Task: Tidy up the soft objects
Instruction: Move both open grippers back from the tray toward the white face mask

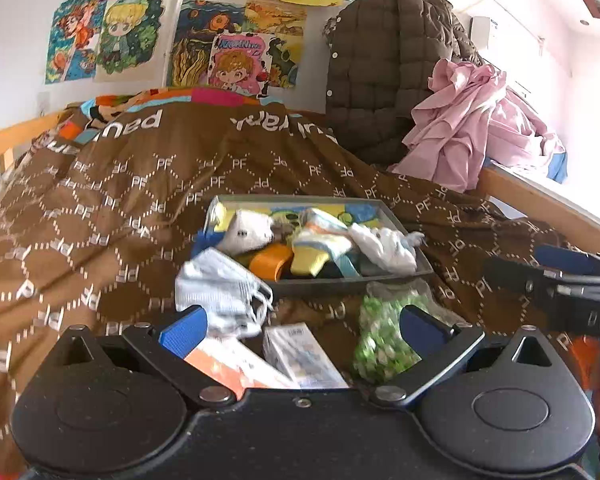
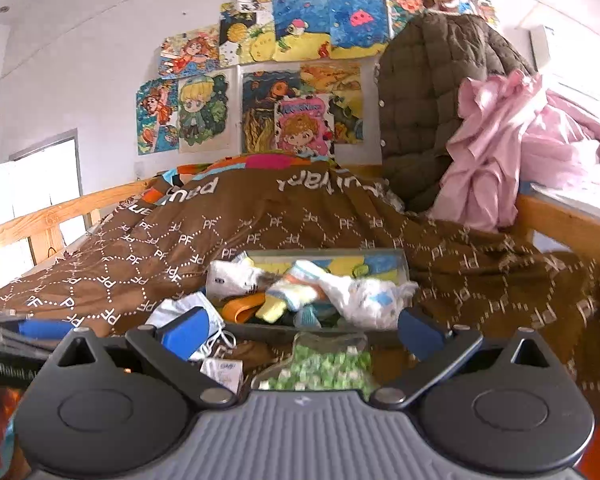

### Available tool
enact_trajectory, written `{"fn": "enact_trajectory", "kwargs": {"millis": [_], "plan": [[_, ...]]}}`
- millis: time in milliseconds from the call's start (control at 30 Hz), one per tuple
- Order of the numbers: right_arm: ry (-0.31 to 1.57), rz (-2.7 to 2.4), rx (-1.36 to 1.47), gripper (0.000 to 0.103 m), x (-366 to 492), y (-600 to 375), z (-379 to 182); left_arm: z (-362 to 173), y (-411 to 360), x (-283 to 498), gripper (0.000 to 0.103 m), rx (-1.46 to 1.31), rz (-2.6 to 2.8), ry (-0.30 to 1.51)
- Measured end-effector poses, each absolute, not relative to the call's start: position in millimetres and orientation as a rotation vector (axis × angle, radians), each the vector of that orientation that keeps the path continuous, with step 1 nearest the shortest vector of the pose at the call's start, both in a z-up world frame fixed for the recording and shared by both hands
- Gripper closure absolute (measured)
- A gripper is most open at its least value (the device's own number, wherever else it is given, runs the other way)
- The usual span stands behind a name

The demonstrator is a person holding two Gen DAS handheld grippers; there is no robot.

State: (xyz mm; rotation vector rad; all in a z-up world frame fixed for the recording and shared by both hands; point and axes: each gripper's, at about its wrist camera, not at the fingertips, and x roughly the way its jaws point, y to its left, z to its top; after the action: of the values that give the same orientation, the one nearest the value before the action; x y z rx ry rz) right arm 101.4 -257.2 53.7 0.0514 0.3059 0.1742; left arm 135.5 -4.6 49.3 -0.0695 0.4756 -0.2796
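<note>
A grey tray lies on the brown bedspread, filled with socks, a white rolled piece and a white cloth. In front of it sit a white face mask, a green-and-white bag, a small carton and an orange-and-white packet. My left gripper hovers open over these loose items, gripping nothing. My right gripper stands wide open above the green bag, also holding nothing. Each gripper shows at the edge of the other's view: the right gripper, the left gripper.
The brown patterned bedspread covers the bed. A dark quilted jacket and crumpled pink cloth pile up at the back right. Wooden bed rails run along both sides. Drawings hang on the wall.
</note>
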Motion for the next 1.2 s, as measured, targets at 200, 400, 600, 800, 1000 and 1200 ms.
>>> {"fn": "enact_trajectory", "kwargs": {"millis": [200,400,600,800,1000,1200], "plan": [[0.41,0.166,0.06,0.0,78,-254,28,18,2,107,0.001,-0.099,-0.257,0.53],[0.454,0.175,0.061,0.0,66,-248,17,-4,13,92,0.001,-0.132,-0.216,0.571],[0.472,0.17,0.059,0.0,73,-244,8,-13,25,85,0.001,-0.167,-0.173,0.601],[0.493,0.192,0.042,0.0,78,-235,-1,-16,37,83,0.001,-0.187,-0.136,0.62],[0.49,0.21,0.039,0.0,77,-233,-1,-17,43,84,0.001,-0.185,-0.114,0.627],[0.484,0.23,0.04,0.0,77,-231,1,-20,46,84,0.001,-0.175,-0.107,0.642]]}}
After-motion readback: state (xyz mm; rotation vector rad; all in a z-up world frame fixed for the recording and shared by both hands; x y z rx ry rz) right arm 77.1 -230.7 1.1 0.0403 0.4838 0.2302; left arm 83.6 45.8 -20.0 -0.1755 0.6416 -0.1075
